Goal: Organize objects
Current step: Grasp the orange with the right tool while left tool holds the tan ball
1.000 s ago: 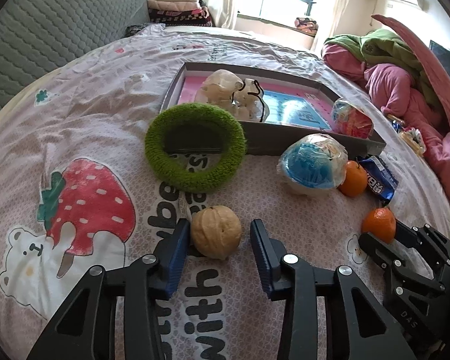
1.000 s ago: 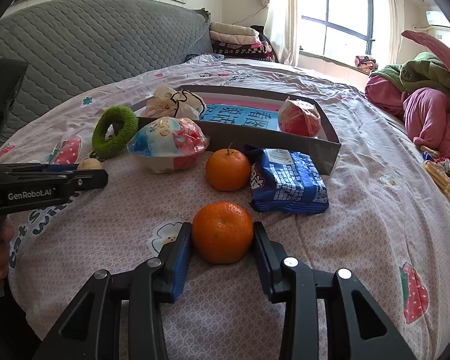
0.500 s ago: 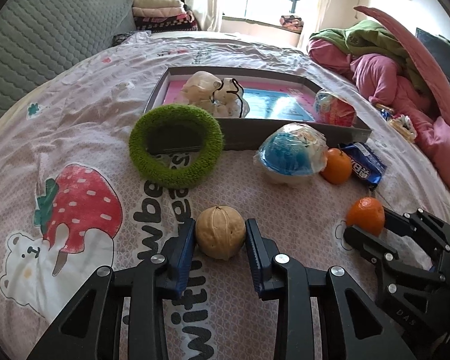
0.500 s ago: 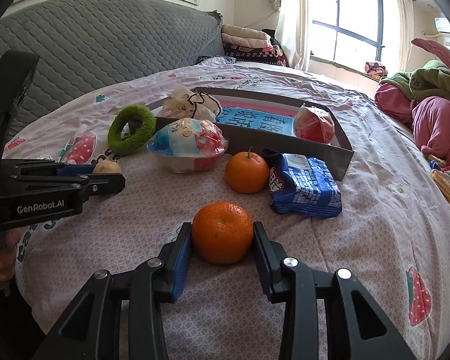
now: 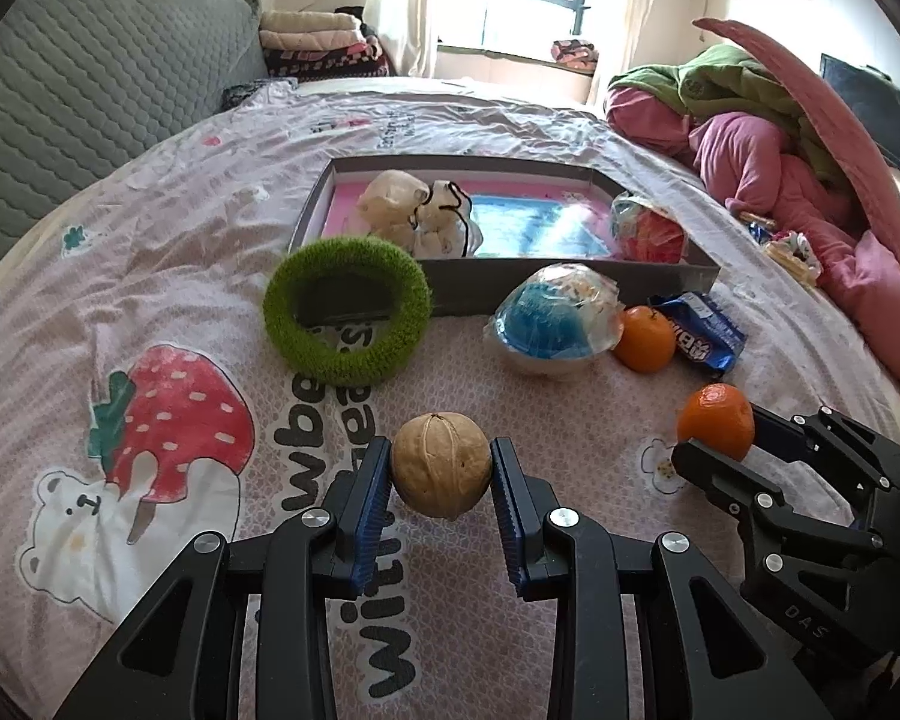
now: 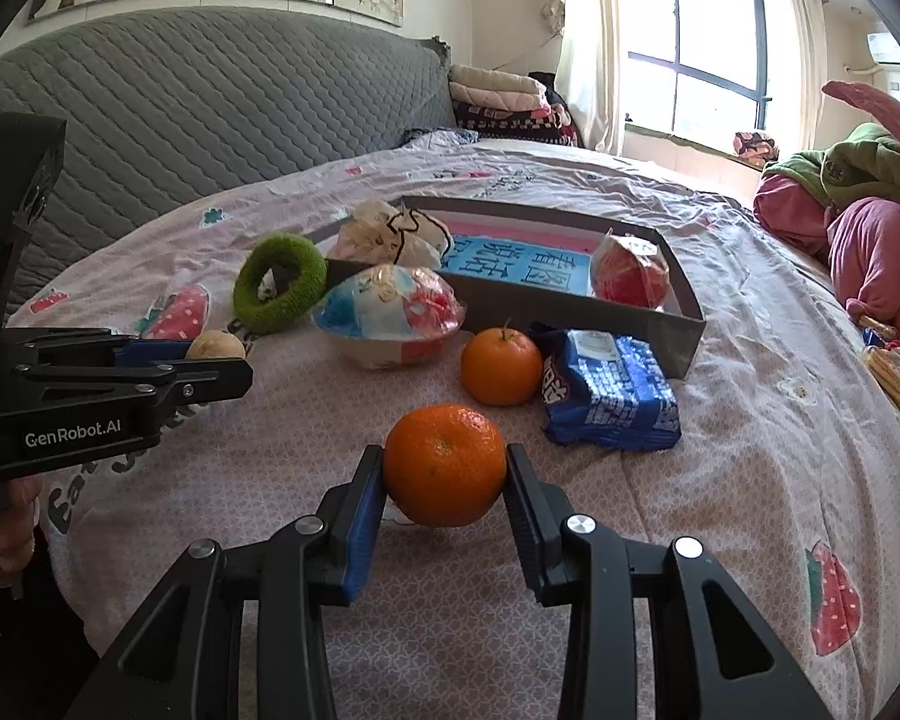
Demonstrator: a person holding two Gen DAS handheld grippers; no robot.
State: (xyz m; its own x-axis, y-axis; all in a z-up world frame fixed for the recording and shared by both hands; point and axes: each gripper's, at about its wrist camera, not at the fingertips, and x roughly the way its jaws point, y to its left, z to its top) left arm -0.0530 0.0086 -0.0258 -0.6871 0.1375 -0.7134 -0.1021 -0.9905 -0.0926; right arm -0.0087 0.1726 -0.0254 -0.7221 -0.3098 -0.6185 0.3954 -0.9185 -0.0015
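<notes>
On the bed (image 5: 510, 120), your left hand-held gripper (image 5: 441, 474) had just clamped the tan walnut (image 5: 441, 463), your right hand-held gripper (image 6: 444, 471) the orange mandarin (image 6: 444, 463); both remained outside the grey cardboard tray (image 5: 570, 285), holding three items; five stayed out.

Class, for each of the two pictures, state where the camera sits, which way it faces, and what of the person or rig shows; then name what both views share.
Left wrist: on the left claw, facing down the bed at the walnut it grips; right claw shows.
Right wrist: on the right claw, gripping a tangerine; left claw and a hand show.
Shared: grey box, green ring.
</notes>
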